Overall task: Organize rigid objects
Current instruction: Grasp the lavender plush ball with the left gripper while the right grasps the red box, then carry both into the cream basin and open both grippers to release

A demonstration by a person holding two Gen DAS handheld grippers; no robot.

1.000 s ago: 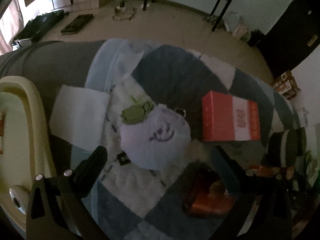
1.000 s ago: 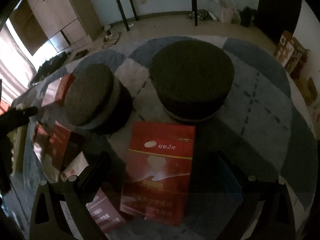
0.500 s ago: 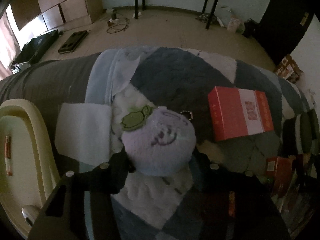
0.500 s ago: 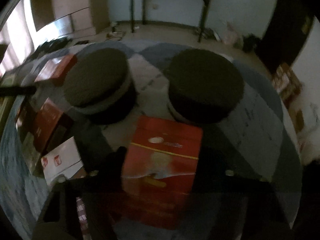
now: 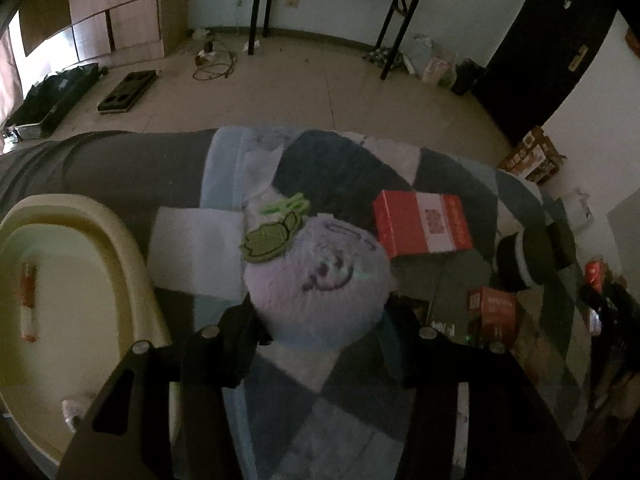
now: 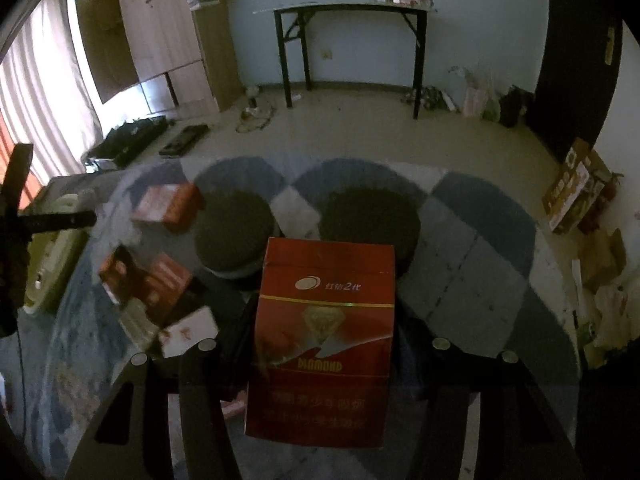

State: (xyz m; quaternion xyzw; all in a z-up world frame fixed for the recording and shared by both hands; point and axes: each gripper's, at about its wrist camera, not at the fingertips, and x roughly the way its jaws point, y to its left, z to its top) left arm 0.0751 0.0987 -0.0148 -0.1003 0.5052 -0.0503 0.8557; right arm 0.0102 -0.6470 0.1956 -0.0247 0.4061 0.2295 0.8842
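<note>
Basin [image 5: 120, 240] beside checkered blanket [image 5: 320, 400], red-and-white tube [image 5: 29, 300] inside.

A checkered blanket [image 6: 472, 248] carries two dark round cushions [image 6: 370, 216], red boxes [image 5: 420, 222], a cream tray [image 5: 132, 264]

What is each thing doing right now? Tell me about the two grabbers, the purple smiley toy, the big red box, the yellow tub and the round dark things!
Left gripper: closed on the purple plush toy.
Purple plush toy: gripped, face up.
Right gripper: just closed on the red box.
Red box: held, tilted up.
Yellow tub: open, a small tube inside.
Two round dark cushions: lying flat on the blanket.
</note>
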